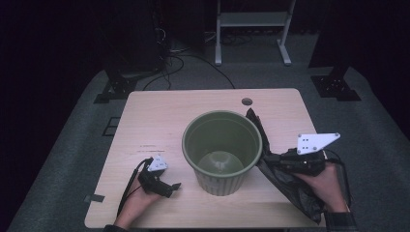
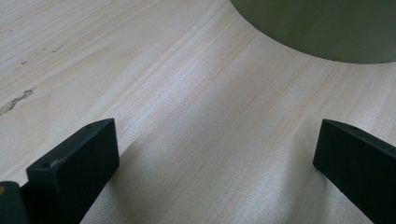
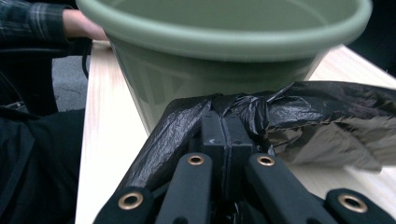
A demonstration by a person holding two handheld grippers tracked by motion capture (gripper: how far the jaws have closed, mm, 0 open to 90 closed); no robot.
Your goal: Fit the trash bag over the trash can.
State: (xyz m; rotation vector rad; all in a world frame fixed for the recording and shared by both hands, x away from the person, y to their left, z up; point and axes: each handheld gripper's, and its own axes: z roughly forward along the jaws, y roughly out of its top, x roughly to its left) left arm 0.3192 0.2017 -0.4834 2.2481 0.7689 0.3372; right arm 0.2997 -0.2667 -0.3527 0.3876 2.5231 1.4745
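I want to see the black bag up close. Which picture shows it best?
The right gripper view: the black bag is close and crinkly, pinched in the right tongs. The high view shows its whole shape beside the green pot, but small and dark.

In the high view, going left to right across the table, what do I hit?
left gripper → green pot → black plastic bag → right gripper, shut on the bag

The bucket (image 1: 222, 151) is olive green, ribbed near its base. Beside it lies a crinkled black plastic bag (image 1: 285, 179). Under the bucket, the table (image 1: 159, 121) is pale wood-grain. A sleeve (image 3: 28, 23) is dark plaid.
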